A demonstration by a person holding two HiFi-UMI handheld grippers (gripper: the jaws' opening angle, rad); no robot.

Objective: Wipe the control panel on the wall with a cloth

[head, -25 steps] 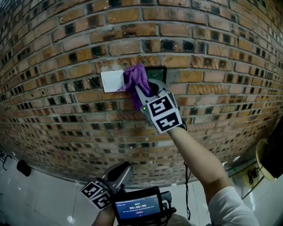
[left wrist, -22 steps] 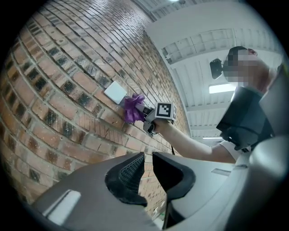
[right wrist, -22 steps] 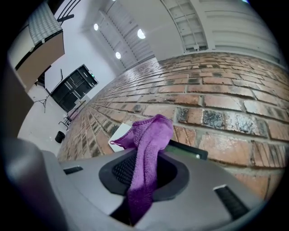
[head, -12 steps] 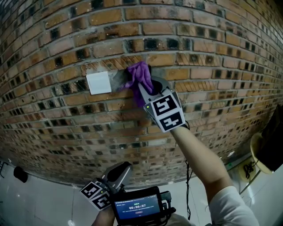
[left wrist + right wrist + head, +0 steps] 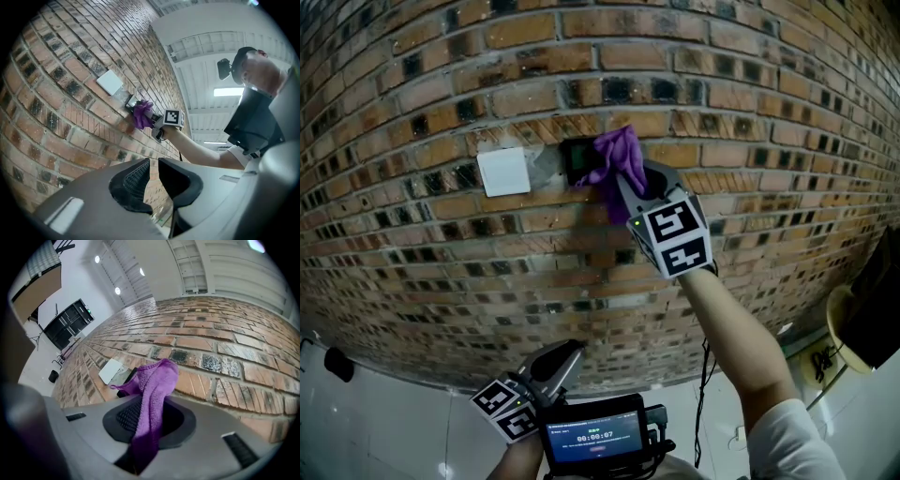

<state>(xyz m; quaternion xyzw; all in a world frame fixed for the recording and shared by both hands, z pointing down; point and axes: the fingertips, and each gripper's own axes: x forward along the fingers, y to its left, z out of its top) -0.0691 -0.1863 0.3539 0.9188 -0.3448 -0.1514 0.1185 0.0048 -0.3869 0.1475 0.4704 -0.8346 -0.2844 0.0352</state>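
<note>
One purple fabric cloth (image 5: pixel 617 155), clamped in the right gripper (image 5: pixel 622 180), half-covers one black control panel (image 5: pixel 573 161); one white square plate (image 5: pixel 502 172) lies further left; the left gripper (image 5: pixel 153 169) is narrowly apart, empty.

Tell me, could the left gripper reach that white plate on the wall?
Probably, once raised: the left gripper hangs well below the white plate, with only bare brick wall between.

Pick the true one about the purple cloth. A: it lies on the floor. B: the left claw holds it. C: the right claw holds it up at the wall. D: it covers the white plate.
C: the purple cloth is pinched in the right claw at the dark control panel; the left claw holds nothing.
</note>
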